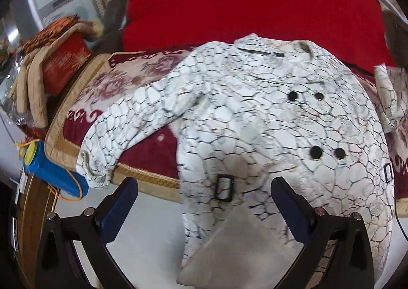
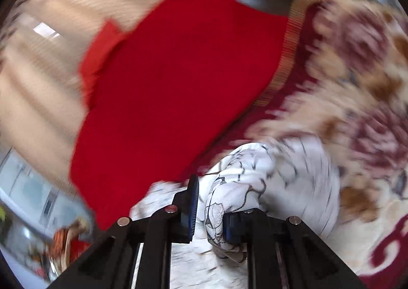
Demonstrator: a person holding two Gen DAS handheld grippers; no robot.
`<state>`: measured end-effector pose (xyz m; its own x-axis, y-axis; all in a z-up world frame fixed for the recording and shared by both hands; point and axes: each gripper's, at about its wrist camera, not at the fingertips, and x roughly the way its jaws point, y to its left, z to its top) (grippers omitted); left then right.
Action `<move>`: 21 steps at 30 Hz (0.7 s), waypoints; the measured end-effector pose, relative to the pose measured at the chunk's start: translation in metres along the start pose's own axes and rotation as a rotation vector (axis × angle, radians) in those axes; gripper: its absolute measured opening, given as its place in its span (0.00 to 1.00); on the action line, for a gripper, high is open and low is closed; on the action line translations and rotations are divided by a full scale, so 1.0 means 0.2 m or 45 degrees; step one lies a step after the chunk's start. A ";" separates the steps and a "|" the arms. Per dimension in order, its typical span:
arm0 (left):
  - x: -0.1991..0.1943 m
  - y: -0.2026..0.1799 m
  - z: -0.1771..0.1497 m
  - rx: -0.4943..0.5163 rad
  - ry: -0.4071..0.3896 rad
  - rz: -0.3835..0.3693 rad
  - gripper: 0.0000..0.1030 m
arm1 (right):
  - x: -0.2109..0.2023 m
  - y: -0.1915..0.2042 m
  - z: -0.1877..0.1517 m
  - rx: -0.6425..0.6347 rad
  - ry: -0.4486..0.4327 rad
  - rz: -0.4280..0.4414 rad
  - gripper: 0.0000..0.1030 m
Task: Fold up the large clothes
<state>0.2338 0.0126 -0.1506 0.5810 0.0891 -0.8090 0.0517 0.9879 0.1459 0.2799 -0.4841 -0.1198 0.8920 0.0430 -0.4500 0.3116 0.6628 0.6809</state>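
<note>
R gripper [image 2: 207, 208] clenched on bunched jacket [image 1: 267, 120] fabric; L gripper [image 1: 204, 187] released, over hem. Jacket flat on bed [image 1: 142, 72] (sleeve out), no fold yet; all folds left.

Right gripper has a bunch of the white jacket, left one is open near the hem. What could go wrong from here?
1. The right gripper pinches only a bunched wad of the white jacket; it may slip out when pulled.
2. The jacket's hem and its sleeve overhang the patterned blanket's edge; a tug could slide the jacket off.
3. The left gripper is open, holding nothing, so the fold may skew.
</note>
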 end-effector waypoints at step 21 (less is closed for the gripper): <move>0.01 0.34 -0.06 -0.147 -0.025 0.078 1.00 | 0.49 0.72 -1.31 -0.534 0.679 0.321 0.86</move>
<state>0.2286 0.0810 -0.1500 0.5958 0.1486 -0.7893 -0.0774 0.9888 0.1277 0.3272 -0.1887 -0.2165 0.6053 0.5204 -0.6024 -0.1297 0.8111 0.5703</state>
